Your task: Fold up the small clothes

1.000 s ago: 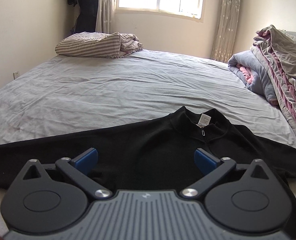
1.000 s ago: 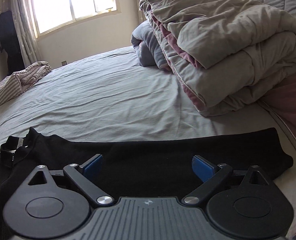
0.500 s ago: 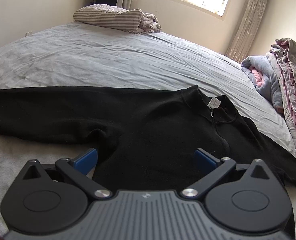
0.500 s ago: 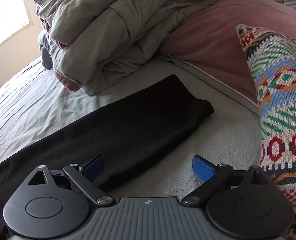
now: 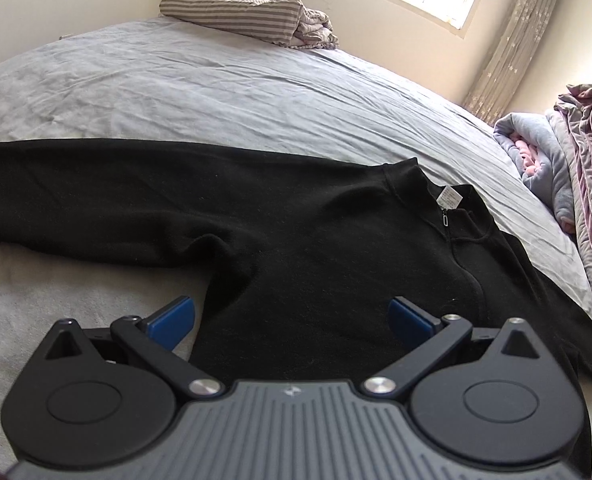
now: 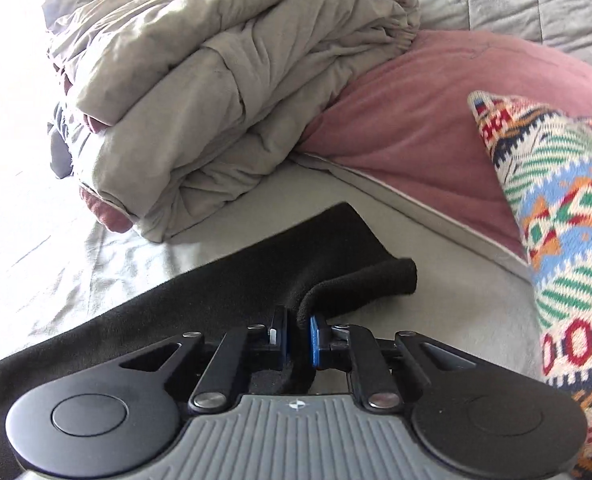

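Observation:
A black zip-neck sweater [image 5: 296, 240] lies flat on the grey bed sheet [image 5: 215, 92], one sleeve stretched out to the left. My left gripper [image 5: 291, 318] hovers open low over its body near the armpit, blue pads wide apart. In the right wrist view the other black sleeve [image 6: 223, 280] runs across the sheet. My right gripper [image 6: 298, 336] is closing on the sleeve's cuff end, its blue pads pinching the fabric, and the cuff [image 6: 376, 280] curls up beyond them.
A folded grey quilt [image 6: 235, 92] and a pink pillow [image 6: 436, 120] lie behind the sleeve, with a patterned knit cushion [image 6: 556, 220] at the right. A striped folded blanket [image 5: 247, 16] sits at the bed's far side; bunched bedding [image 5: 568, 168] at the right.
My right gripper went from wide open to closed on the sleeve's cuff end, lifting the fabric edge. My left gripper sank closer to the sweater's body and stayed open.

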